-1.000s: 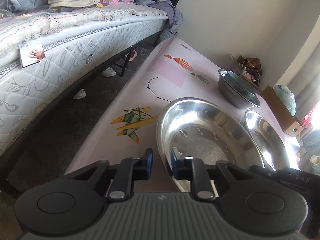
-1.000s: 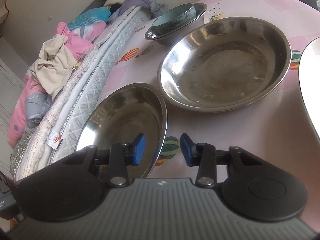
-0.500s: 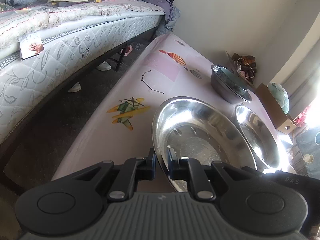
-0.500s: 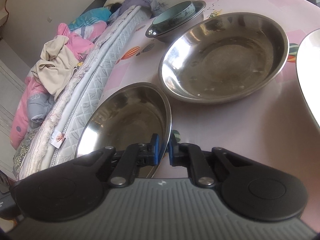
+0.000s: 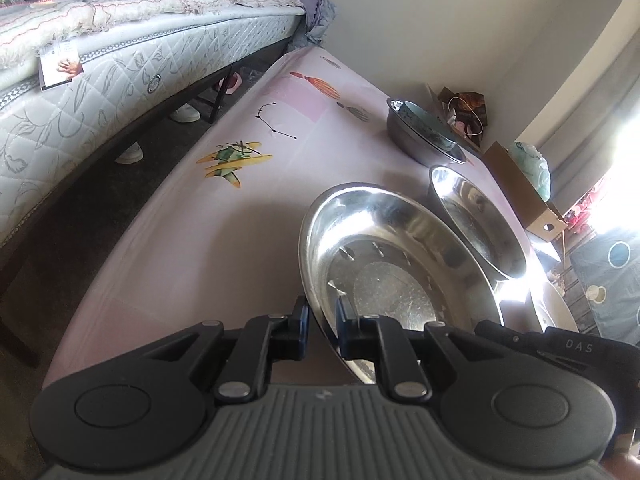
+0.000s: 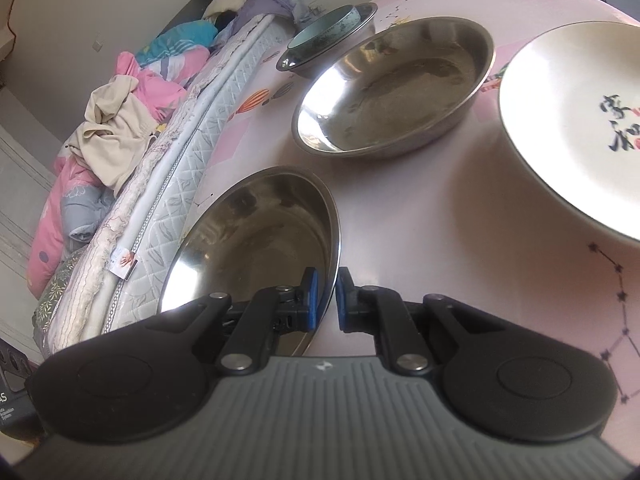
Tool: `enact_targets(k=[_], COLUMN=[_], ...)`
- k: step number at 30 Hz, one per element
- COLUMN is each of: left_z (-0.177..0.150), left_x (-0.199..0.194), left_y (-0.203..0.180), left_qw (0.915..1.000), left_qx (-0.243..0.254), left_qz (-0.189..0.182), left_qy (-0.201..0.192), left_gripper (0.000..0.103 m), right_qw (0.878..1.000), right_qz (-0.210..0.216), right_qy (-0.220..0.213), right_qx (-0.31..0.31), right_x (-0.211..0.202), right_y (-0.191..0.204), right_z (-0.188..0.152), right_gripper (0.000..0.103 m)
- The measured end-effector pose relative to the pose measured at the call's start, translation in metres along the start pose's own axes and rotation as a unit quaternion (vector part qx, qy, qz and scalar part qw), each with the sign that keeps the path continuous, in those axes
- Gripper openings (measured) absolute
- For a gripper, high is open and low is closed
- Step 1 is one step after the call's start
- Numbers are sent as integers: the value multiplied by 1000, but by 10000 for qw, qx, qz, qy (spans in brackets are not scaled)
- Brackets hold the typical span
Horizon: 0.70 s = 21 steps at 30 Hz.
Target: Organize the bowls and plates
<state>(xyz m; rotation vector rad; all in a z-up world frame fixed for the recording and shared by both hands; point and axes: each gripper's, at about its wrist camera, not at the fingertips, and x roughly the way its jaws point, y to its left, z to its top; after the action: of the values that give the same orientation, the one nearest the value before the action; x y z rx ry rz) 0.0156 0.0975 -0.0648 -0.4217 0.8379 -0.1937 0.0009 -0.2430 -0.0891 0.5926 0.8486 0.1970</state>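
Observation:
My left gripper (image 5: 322, 320) is shut on the near rim of a large steel plate (image 5: 396, 264), lifted and tilted over the pink table (image 5: 240, 220). My right gripper (image 6: 325, 296) is shut on the right rim of the same steel plate (image 6: 256, 240), held tilted above the table. A second steel dish (image 6: 396, 88) rests beyond it and also shows in the left wrist view (image 5: 476, 216). A small steel bowl holding a teal bowl (image 6: 332, 36) stands farther back. A white patterned plate (image 6: 576, 120) lies at the right.
A bed with a quilted mattress (image 5: 100, 80) and piled clothes (image 6: 116, 120) runs along the table's far side. A cardboard box (image 5: 520, 184) and bags stand by the wall past the table's end.
Both grippers closed on the steel plate's rim and lifted it. The plate now tilts above the table, and the white plate has come into the right wrist view.

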Motion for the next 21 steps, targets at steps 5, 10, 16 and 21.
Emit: enact_targets(k=[5, 10, 16, 21], left_z=[-2, 1, 8, 11], left_x=[-6, -6, 2, 9], left_y=[-4, -2, -4, -6], left_qw=[9996, 9994, 9992, 9992], left_qx=[155, 92, 189, 156], left_qz=[199, 253, 283, 264], left_qy=[-158, -202, -214, -248], left_gripper=[28, 41, 40, 22], right_qw=[10000, 10000, 9999, 9999], right_qz=[-9, -25, -93, -134], right_qy=[-19, -16, -15, -3], right_qx=[5, 10, 35, 21], right_x=[-10, -12, -9, -4], right_y=[-4, -5, -7, -4], right_z=[-5, -6, -5, -4], right_gripper=[12, 14, 17, 18])
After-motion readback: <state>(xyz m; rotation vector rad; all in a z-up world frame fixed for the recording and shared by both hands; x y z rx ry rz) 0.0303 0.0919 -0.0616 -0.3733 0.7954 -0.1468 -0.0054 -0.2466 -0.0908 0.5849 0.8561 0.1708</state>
